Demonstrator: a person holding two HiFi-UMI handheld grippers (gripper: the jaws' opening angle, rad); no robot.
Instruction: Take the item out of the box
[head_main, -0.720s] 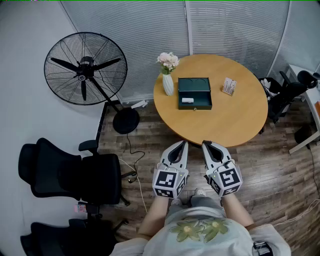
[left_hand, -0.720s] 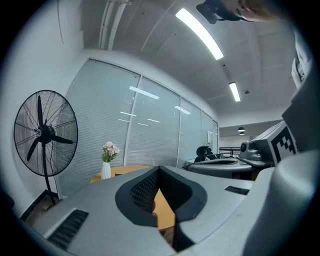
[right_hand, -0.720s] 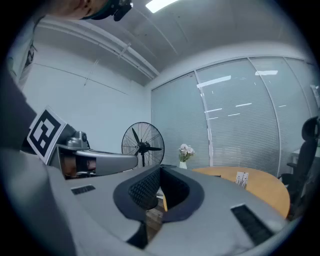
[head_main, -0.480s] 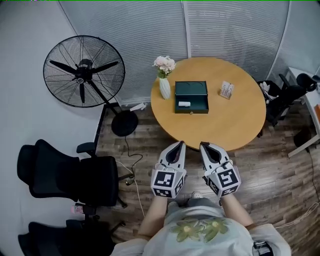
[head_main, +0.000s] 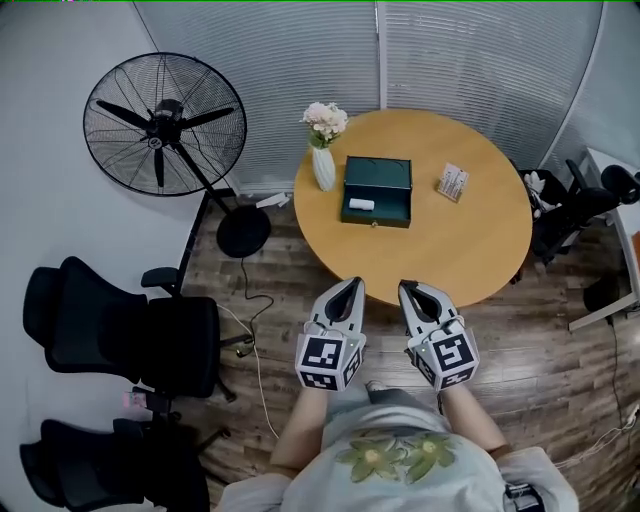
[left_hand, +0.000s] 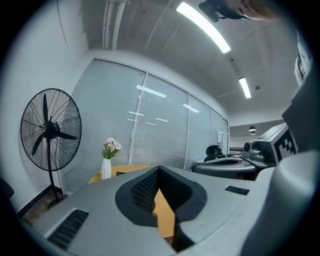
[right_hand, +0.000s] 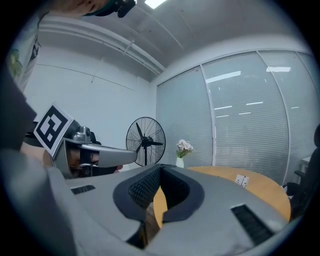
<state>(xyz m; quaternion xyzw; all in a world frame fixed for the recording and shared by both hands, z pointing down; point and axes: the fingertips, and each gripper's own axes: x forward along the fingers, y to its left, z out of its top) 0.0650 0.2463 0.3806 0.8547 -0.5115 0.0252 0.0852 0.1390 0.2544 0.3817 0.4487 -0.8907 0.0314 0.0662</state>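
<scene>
Head view: the round wooden bench carries a dark green box, open at the top, on the far left part of the bench top. The item, a small white oblong piece, lies flat on the box floor toward its left side. A white vase with flowers stands just beside the box on its left. A small card stand sits apart on its right.

Both grippers are held side by side, short of the near edge of the bench and well apart from the box.

- Left gripper: jaws pressed together, nothing between them.
- Right gripper: jaws pressed together, likewise empty.

The left gripper view and the right gripper view each show the pads meeting at the tips, with only the bench top beyond.

Handling, as judged from these views:

- The item appears small, low and light. Little grip force should be needed.
- Its material cannot be made out. Treat it as rigid but possibly smooth.
- Spread the jaws before reaching in, and descend from above.
- Take hold across the short width, at mid-length, so the piece does not pivot.
- The left wall of the box stands near the item and limits room for a jaw.
- The vase is tall and narrow. A sideways brush could tip it.
</scene>
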